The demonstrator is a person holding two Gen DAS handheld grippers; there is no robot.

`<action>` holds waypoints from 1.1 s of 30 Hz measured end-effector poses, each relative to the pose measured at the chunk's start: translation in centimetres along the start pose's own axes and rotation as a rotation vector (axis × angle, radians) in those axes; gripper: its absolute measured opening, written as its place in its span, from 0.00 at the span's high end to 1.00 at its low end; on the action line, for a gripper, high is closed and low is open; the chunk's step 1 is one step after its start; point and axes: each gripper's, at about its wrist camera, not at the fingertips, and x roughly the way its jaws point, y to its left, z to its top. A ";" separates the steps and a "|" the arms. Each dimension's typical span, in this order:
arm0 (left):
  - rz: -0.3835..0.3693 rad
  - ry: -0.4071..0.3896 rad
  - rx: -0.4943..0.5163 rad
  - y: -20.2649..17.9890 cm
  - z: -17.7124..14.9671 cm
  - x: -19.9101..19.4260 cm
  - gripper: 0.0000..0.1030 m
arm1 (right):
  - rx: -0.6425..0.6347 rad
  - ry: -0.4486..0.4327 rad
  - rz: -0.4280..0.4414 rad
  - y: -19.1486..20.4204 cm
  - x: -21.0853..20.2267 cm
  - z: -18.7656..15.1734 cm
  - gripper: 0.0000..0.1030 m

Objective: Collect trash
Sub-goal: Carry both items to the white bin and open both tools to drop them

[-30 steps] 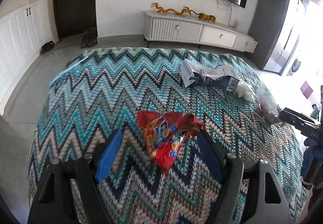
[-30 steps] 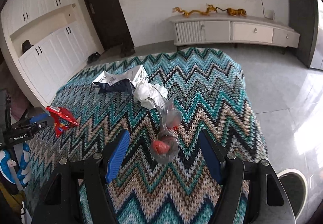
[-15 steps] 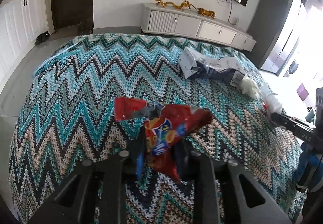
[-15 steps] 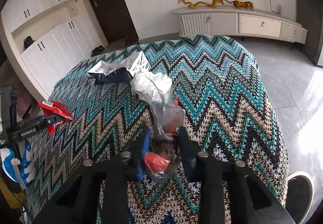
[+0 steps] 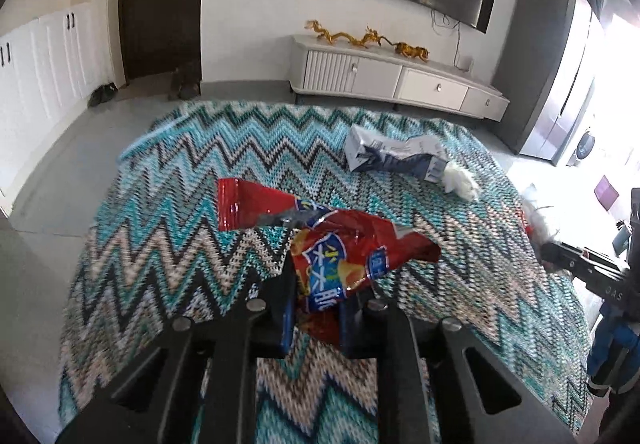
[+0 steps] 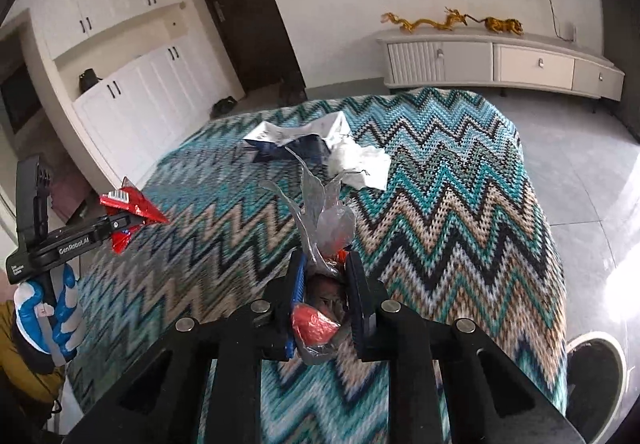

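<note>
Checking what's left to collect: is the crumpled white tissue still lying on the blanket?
Yes, the white tissue lies on the blanket beside the flattened carton, held by neither gripper.

Red snack bag (image 5: 340,252): crumpled, blue-and-yellow print, lifted off the blanket, pinched in my left gripper (image 5: 316,308), one flat end sticking out left. Clear plastic bag (image 6: 326,236): twisted, red scraps inside, clamped in my right gripper (image 6: 324,296), neck pointing up. Blue-white carton (image 5: 394,158): flattened, lying on the blanket. White tissue (image 6: 360,162): crumpled, touching the carton's end.
</note>
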 end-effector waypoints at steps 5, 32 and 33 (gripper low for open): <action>0.042 -0.079 0.044 -2.0 0.1 -4.6 0.85 | -0.012 -0.033 -0.023 1.0 -3.8 -1.1 0.80; 0.050 -0.300 0.197 -12.1 -1.9 -19.1 0.84 | -0.035 -0.290 -0.107 2.5 -22.0 -5.3 0.80; 0.048 -0.302 0.205 -12.7 -1.9 -19.2 0.84 | -0.028 -0.297 -0.112 2.2 -22.4 -5.6 0.80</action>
